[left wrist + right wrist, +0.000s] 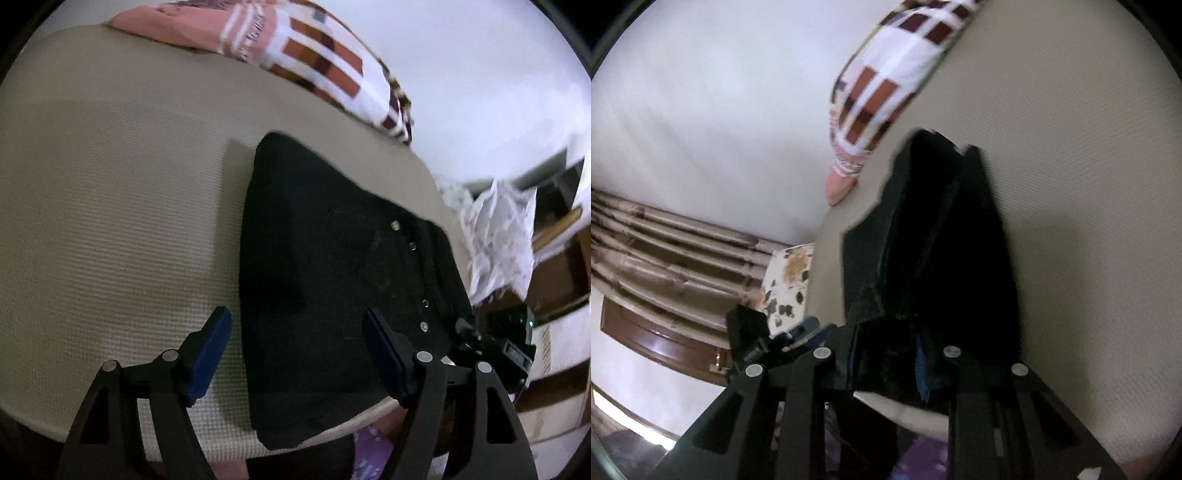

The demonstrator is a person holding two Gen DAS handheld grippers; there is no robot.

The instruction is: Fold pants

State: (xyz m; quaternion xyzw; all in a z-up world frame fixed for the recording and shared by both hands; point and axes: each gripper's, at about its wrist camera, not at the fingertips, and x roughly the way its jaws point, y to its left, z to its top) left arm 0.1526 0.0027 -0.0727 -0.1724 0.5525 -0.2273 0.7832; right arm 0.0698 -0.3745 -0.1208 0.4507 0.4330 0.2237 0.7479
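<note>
The black pants (332, 266) lie partly folded on the beige bed cover (110, 221), one edge hanging over its near side. The left gripper (297, 354) hovers above that edge, blue pads (207, 354) spread wide and touching nothing. The right gripper (886, 354) has its jaws clamped on a lifted bunch of the pants, a patterned blanket (886, 74) lying beyond

Right gripper (886, 354) pads buried in black pants (934, 236), contact unreadable. Patterned blanket (886, 74) cut off at top edge, blurred. Left view: pants' lower right corner hidden behind a finger (388, 354); clutter at right edge (498, 236) too smeared to identify.
</note>
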